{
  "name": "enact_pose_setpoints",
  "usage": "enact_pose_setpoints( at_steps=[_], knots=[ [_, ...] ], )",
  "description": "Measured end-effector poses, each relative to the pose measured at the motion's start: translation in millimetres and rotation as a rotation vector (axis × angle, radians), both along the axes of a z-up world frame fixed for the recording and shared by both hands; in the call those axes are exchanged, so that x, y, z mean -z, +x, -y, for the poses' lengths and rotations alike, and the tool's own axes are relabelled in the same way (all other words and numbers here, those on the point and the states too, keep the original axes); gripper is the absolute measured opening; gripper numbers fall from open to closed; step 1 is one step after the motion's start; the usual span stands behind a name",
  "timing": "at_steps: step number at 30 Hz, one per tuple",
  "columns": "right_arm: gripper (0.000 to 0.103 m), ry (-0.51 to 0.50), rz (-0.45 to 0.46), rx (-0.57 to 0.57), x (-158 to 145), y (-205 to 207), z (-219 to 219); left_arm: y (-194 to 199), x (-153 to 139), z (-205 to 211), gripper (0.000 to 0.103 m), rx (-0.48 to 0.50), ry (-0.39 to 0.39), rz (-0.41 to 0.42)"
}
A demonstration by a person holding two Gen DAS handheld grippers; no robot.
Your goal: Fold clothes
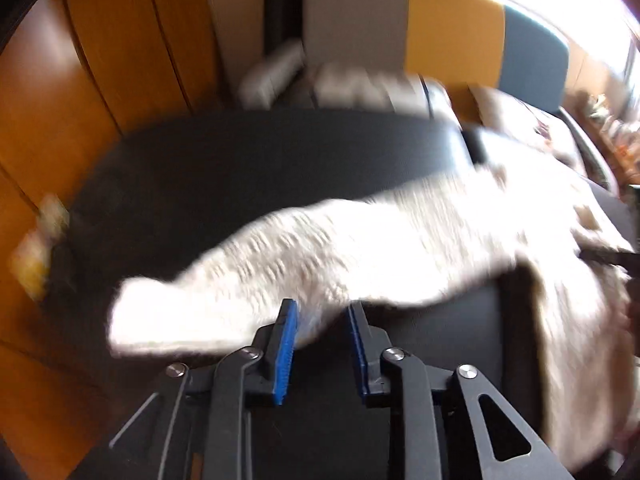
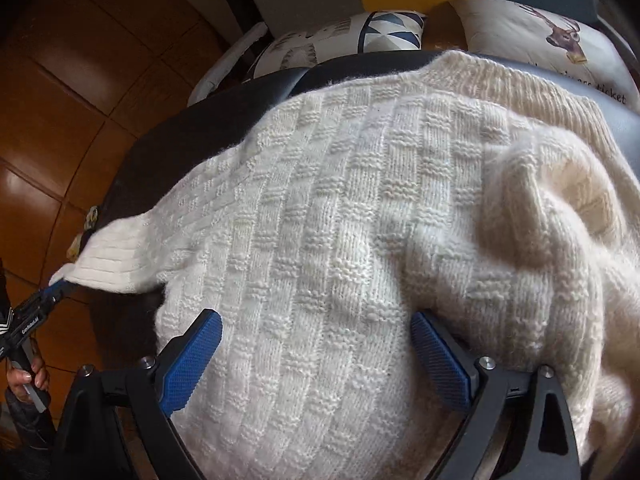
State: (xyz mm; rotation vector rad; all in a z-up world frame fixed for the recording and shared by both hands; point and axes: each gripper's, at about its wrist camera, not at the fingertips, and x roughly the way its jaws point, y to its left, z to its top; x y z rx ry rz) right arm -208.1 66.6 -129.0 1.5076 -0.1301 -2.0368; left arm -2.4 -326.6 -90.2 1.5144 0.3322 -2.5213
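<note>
Behind your dark worktop (image 2: 192, 140) you have a wooden floor (image 2: 80, 100) in warm brown tiles. Two cushions lean at the far edge: one with blue and grey triangles (image 2: 394, 32), another showing a deer head (image 2: 564, 32). Beyond them stand grey (image 1: 356, 12), yellow (image 1: 454, 36) and blue panels (image 1: 534, 52).

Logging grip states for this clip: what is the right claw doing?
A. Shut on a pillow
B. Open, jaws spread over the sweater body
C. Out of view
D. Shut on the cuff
B: the right claw has its blue pads wide apart, with the sweater body lying between them, nothing pinched.
</note>
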Motion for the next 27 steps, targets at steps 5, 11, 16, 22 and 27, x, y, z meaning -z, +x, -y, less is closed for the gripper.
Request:
enact_pose_setpoints(
  at_steps=[5, 11, 16, 22, 27],
  knots=[
    [0.103, 0.069, -0.045, -0.062, 2.8, 5.2, 10.3, 65.7, 35.4, 65.3, 0.03, -0.294, 0.292, -0.01],
    [0.103, 0.139, -0.076, -0.08, 6.9, 5.8, 16.7, 121.0, 55.9, 146.8, 0.034, -0.656, 0.343, 0.007],
    [0.103, 0.123, -0.043, -0.058, 2.7, -1.4, 11.6, 103.0, 56.3, 155.3, 0.039, -0.629, 0.329, 0.007],
    [0.102, -0.005, -0.114, -0.034, -25.8, -12.1, 8.2, 62.9, 61.0, 116.1, 0.07, -0.49, 0.07, 0.087],
    [0.101, 0.061, -0.208, -0.118, -37.4, -19.6, 52.7, 47.7, 53.6, 95.5, 0.013, -0.448, -0.044, 0.063]
  ],
)
